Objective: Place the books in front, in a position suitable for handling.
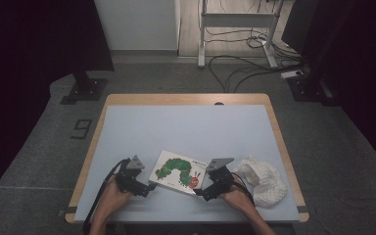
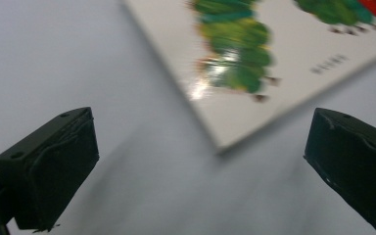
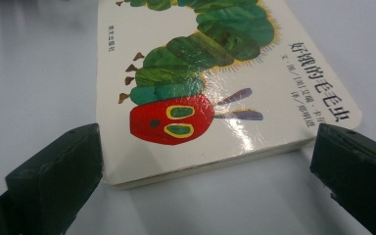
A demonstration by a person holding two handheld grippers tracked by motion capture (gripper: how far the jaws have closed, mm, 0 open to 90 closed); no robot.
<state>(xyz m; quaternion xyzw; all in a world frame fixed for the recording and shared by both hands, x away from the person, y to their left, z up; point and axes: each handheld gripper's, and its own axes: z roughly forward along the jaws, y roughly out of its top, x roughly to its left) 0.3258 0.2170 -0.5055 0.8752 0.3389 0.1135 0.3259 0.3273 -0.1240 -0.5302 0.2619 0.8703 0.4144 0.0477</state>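
- Two hands come in from the bottom of the high view, each holding a claw at the near edge of the desk [image 1: 186,122].
- Left claw [image 1: 149,186] sits just off the book's [image 1: 180,172] near-left corner; in the left gripper view its jaws stand wide apart with nothing between them but bare desk, and the book corner [image 2: 220,142] lies a little ahead of them.
- Right claw [image 1: 199,192] sits at the book's near-right corner; in the right gripper view its jaws are spread wide, one at each side of the book's near edge [image 3: 200,164], not clamped on it. Whether either jaw touches the book I cannot tell.
- Book lies flat on the desk, cover up, at the near middle, turned at an angle; the cover shows a green caterpillar with a red head [image 3: 171,120].
- White cloth [image 1: 264,181] lies crumpled on the desk just right of the right claw, apart from the book.
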